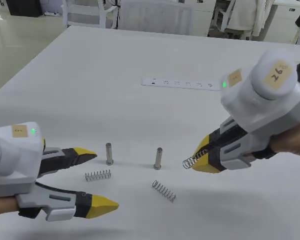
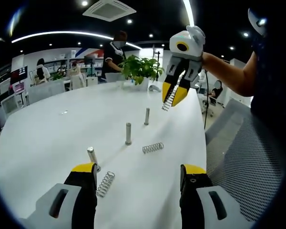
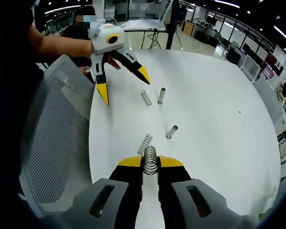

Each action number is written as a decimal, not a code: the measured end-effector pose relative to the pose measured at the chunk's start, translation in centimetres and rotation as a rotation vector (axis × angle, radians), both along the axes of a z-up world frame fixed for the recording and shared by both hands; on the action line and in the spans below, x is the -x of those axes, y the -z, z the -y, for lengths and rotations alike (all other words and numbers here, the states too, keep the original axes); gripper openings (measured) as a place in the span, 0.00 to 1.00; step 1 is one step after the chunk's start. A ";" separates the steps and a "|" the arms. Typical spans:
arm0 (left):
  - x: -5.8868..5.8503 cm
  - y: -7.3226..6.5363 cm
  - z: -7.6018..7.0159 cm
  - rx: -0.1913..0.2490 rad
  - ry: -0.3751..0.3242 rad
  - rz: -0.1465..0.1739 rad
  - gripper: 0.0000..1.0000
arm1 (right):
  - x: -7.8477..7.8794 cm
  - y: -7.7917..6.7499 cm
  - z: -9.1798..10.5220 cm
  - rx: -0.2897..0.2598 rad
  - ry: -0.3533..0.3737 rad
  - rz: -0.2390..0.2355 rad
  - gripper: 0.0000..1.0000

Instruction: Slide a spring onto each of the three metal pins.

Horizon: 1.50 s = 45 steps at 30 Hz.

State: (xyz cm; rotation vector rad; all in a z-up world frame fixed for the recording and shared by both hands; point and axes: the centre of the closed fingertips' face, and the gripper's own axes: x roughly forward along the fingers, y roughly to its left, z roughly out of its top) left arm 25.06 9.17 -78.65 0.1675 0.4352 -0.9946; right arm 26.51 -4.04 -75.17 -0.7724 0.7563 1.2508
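Left gripper [image 1: 104, 179], lower left, holds its jaws wide and empty beside a loose spring [image 1: 98, 175]; right gripper [image 1: 202, 158], centre right, pinches the held spring [image 1: 191, 161], axis slanting down-left toward the nearer pin [image 1: 158, 158], upright on the desk [image 1: 140, 60]

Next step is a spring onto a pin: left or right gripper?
Right. The right gripper is shut on a spring, raised close to a pin. The left gripper is open and holds nothing; it would likely need to pick one up first.
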 end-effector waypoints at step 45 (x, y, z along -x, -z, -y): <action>-0.3 0.3 -0.2 0.009 -0.034 0.002 0.68 | -5.1 -0.4 6.7 0.220 0.048 0.008 0.09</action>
